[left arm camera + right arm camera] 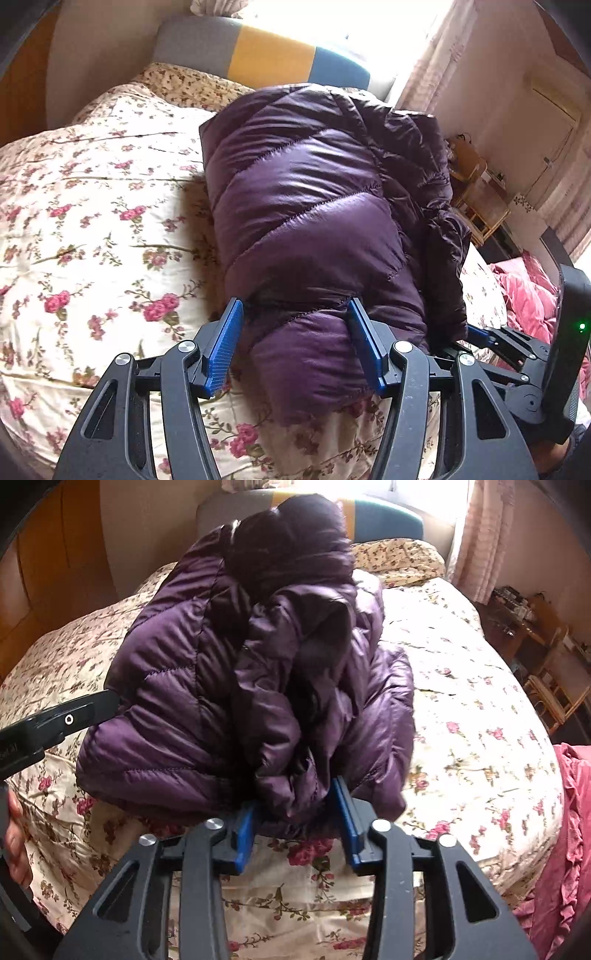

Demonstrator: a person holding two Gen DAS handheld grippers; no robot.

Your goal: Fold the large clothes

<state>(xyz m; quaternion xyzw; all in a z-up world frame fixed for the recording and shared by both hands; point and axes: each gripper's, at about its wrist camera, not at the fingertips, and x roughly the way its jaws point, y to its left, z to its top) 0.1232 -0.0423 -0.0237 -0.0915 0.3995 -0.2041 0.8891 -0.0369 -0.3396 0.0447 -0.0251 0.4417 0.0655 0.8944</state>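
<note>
— Well, the quilted purple down jacket [314,206] lies bundled on the floral bed quilt [92,221], the left tongs [293,347] parted wide around its end.

— Right tongs [295,823] gape too; the puffy folds could spring apart.

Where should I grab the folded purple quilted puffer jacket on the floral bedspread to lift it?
Probably the near rounded end of the purple puffer jacket, coming from the foot side. The left gripper already straddles that thick folded roll. The loose crumpled layers by the right gripper would likely slip apart.
</note>
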